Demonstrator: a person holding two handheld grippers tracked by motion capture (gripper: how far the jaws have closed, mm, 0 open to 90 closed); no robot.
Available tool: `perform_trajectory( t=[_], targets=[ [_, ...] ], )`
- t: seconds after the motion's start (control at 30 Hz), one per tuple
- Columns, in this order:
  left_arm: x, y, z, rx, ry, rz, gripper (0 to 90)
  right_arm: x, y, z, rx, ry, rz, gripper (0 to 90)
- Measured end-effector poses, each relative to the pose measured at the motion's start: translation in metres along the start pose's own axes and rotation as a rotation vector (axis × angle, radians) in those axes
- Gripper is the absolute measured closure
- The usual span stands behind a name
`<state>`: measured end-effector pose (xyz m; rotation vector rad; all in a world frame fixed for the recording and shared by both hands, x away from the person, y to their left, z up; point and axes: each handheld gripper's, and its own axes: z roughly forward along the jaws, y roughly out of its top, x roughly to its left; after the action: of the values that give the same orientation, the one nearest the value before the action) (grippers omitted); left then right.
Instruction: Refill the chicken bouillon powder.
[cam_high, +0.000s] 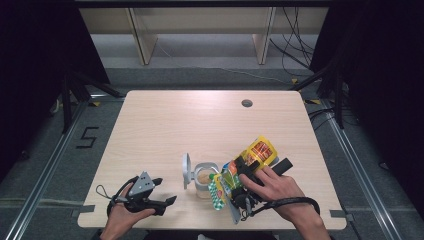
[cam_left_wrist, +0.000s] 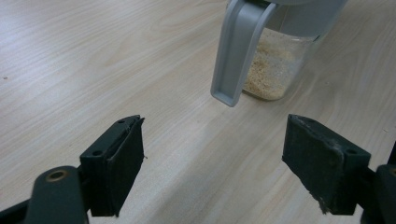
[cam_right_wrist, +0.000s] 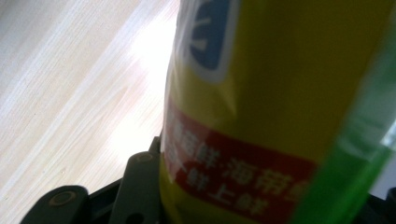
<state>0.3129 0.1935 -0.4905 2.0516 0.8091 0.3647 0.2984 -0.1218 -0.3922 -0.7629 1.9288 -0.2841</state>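
High view first: the pale wooden surface (cam_high: 165, 125) takes up most of the scene, and near its front edge the right hand-held gripper (cam_high: 248, 167) has its jaws clamped on a yellow-and-green packet (cam_high: 240, 172), tipped so its lower end hangs over a small clear jar (cam_high: 204, 181). That jar stands just left of the packet with its grey flip lid (cam_high: 186, 170) swung up and open. From the right gripper view the packet (cam_right_wrist: 280, 112) sits tight between the jaws, close against the lens. Further left, the left hand-held gripper (cam_high: 162, 197) rests low with jaws wide apart and nothing between them; its own view shows the jar (cam_left_wrist: 275, 70) ahead, part-filled with pale granules (cam_left_wrist: 271, 65), the lid (cam_left_wrist: 236, 51) hanging down in front. I read this as pouring from packet into jar. To do it well, I'd keep the packet's mouth centred right over the opening, tilt slowly, and perhaps bring the free left hand-held gripper in to steady the jar, since a light jar could tip or slide if nudged.
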Motion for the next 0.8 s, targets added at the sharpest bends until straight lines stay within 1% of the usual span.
perform_trajectory(
  t=[0.03,0.07,0.1,0.13,0.17,0.2,0.23,0.27,0.3,0.33,0.37,0.4,0.43,0.47,0.5,0.53,0.57,0.6,0.67,0.73,0.8],
  targets=[
    [0.0002,0.0,0.0005,-0.009,0.0,0.005,19.9,0.0,-0.0001,-0.0002,0.003,0.002,-0.002,60.9],
    [0.0002,-0.0005,0.0009,-0.023,-0.006,0.003,19.9,0.0004,-0.0004,-0.0005,0.004,-0.007,0.001,61.0],
    [0.0002,-0.0005,0.0009,-0.023,-0.006,0.003,19.9,0.0004,-0.0004,-0.0005,0.004,-0.007,0.001,61.0],
    [0.0001,0.0001,-0.0003,-0.011,0.0,0.001,19.9,0.0002,-0.0007,-0.0005,0.002,-0.011,0.001,61.0],
    [0.0005,-0.0006,-0.0005,0.003,0.013,-0.009,19.9,0.0001,-0.0009,-0.0004,0.004,-0.009,-0.001,61.0],
    [0.0009,-0.0007,-0.0006,0.004,0.01,-0.002,19.9,0.0001,-0.001,-0.0004,0.006,-0.009,-0.002,61.0],
    [0.0007,-0.0005,-0.0008,0.009,0.002,-0.005,19.9,0.0022,-0.002,-0.001,0.01,-0.008,0.026,61.0],
    [0.0006,-0.0006,-0.0008,0.01,-0.001,-0.002,19.9,0.0022,-0.002,-0.001,0.01,-0.008,0.026,61.0],
    [0.0006,-0.0004,-0.0011,0.016,0.001,0.004,19.9,0.0009,-0.002,-0.0005,0.004,-0.01,0.01,61.0],
    [-0.0006,-0.0005,0.0001,0.001,0.001,-0.011,19.9,0.0006,-0.002,-0.0005,0.006,-0.008,0.004,61.0],
    [-0.001,-0.0009,0.0006,-0.005,0.002,-0.016,19.9,0.0006,-0.002,-0.0005,0.006,-0.008,0.004,61.0],
    [0.0002,-0.0007,-0.0002,0.006,0.006,-0.002,19.9,0.0016,-0.0023,-0.0006,0.006,-0.003,0.016,61.0],
    [-0.0001,-0.0005,-0.0003,0.003,0.006,-0.004,19.9,0.0008,-0.0024,-0.0009,0.001,-0.009,0.01,61.0],
    [0.001,-0.0002,-0.0013,0.016,0.001,0.011,19.9,0.0004,-0.0022,-0.001,0.004,-0.011,0.005,61.0],
    [0.0013,0.0,-0.0012,0.016,0.0,0.017,19.9,0.0004,-0.0022,-0.001,0.004,-0.011,0.005,61.0],
    [0.0004,-0.0003,0.0005,-0.008,0.0,0.008,19.8,0.0009,-0.0023,-0.0012,0.004,-0.01,0.014,61.0],
    [-0.0015,-0.0008,0.0012,-0.01,-0.006,-0.024,19.9,0.0003,-0.0024,-0.0012,0.001,-0.012,0.012,61.0],
    [-0.0021,-0.0008,0.0018,-0.016,-0.006,-0.03,19.9,0.0,-0.0025,-0.0012,0.0,-0.012,0.012,61.0],
    [-0.0013,-0.0008,0.0012,-0.005,-0.005,-0.016,19.9,0.0,-0.0026,-0.001,0.001,-0.01,0.012,61.0],
    [-0.0009,-0.0008,0.001,-0.005,-0.004,-0.016,19.9,0.0005,-0.0032,-0.0006,0.0,-0.01,0.016,61.0],
    [0.0001,-0.0005,0.0006,-0.004,-0.004,0.0,19.9,0.0006,-0.0035,-0.0003,0.002,-0.009,0.014,61.0]
  ],
)
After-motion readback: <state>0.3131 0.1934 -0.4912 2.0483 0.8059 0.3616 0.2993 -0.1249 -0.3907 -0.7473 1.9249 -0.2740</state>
